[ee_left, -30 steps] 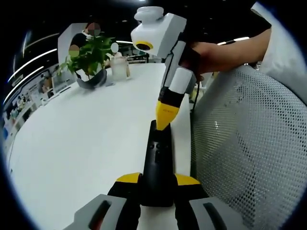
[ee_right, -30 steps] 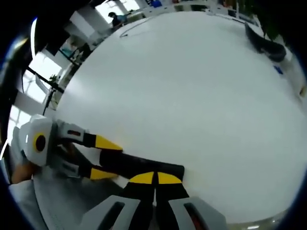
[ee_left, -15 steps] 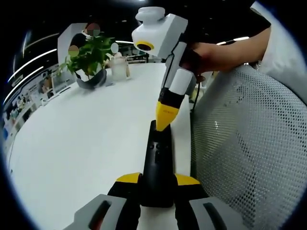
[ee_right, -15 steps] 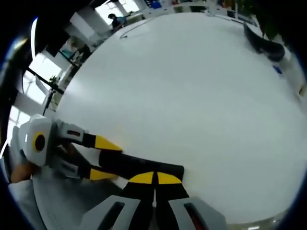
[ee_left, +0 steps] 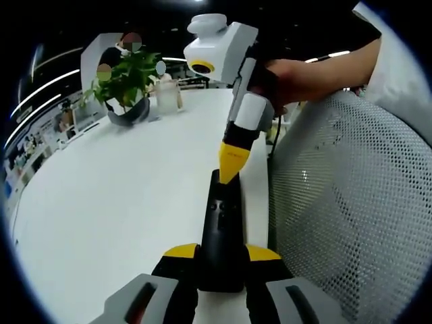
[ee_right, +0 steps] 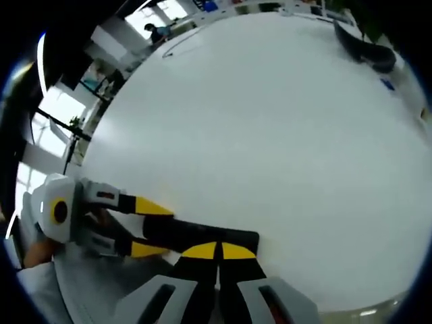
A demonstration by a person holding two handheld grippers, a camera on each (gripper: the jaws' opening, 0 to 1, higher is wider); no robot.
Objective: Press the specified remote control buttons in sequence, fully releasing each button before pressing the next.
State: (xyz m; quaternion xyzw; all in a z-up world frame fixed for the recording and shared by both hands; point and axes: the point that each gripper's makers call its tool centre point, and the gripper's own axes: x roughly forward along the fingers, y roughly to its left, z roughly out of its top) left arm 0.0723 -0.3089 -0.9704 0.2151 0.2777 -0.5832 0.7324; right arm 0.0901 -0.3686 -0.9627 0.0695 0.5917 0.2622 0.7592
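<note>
On the table: I have a wide white table (ee_left: 115, 196) under both views, and my work sits at its near edge, next to the chair.
Chair: a white mesh chair back (ee_left: 351, 216) stands just beside the table edge, on the right side of the left gripper view.
Plant: a leafy plant in a dark pot (ee_left: 125, 91) stands at the far side of the table, well apart from my work; a clear container (ee_left: 169, 98) is just beside it.
Left gripper (ee_left: 221, 260): my left jaws are narrowed onto the near end of the remote, one yellow tip on each side, holding it flat on the table. From the right gripper view I see the same gripper (ee_right: 145, 229) coming in from the left with the dark bar between its tips.
Right gripper (ee_right: 217, 251): my right jaws are brought together with no gap between the yellow tips, so they act as one pointed tip. In the left gripper view that tip (ee_left: 231, 162) stands nearly upright over the far end of the remote.
Remote: the black remote (ee_left: 221, 233) lies lengthwise away from my left gripper; I can make out small buttons on its top face but cannot read them.
Step in hand: I judge I am on a button press near the far end; whether the tip is pushing down or just touching, I cannot tell.
Next move: lift the tip straight up until it is clearly off the button, then shift along the remote to the next button, keeping my left hold steady.
</note>
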